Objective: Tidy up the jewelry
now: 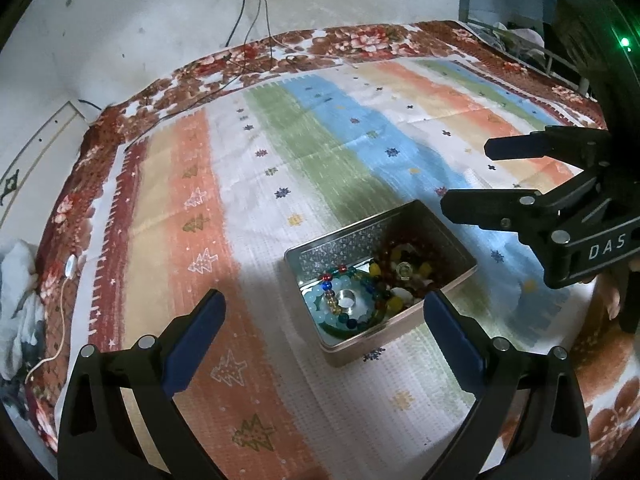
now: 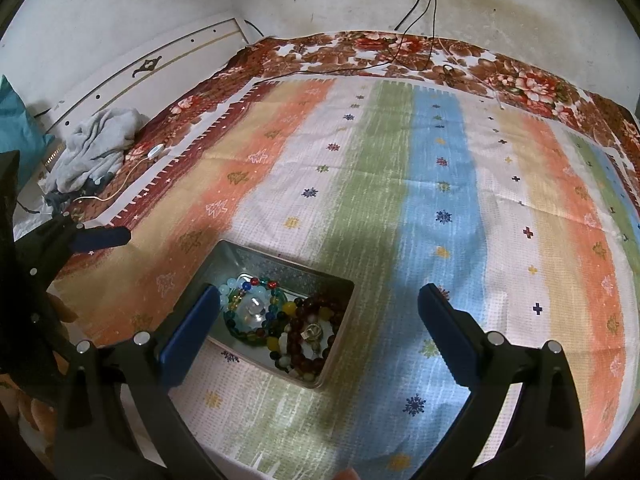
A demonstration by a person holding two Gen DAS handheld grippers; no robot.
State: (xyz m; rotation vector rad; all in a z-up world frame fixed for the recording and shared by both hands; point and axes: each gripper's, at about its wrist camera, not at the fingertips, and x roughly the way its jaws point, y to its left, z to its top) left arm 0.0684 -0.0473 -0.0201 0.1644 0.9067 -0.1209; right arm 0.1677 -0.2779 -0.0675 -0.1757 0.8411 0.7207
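- We find the open rectangular silver metal tin (image 1: 404, 220) resting on the striped, pastel woven cloth (image 1: 280, 152) that covers the bed.
- We see the tin holding the jewelry: a strand of pale blue and mixed coloured glass beads (image 1: 340, 280) coiled at one end, and a dark red bead bracelet (image 2: 316, 308) at the other.
- A plain silver ring (image 1: 346, 299) lies inside the coil of coloured beads; a small gold-toned ornament (image 2: 312, 332) sits among the red beads.
- We read the left gripper (image 1: 322, 316) as spread wide, with nothing between its blue-padded fingers; the tin lies just ahead of them.
- We read the right gripper (image 2: 318, 312) as spread wide too, gripping nothing, poised above the tin.
- A crumpled grey garment (image 2: 96, 140) lies well apart, at the edge of the brown floral blanket (image 2: 360, 52).
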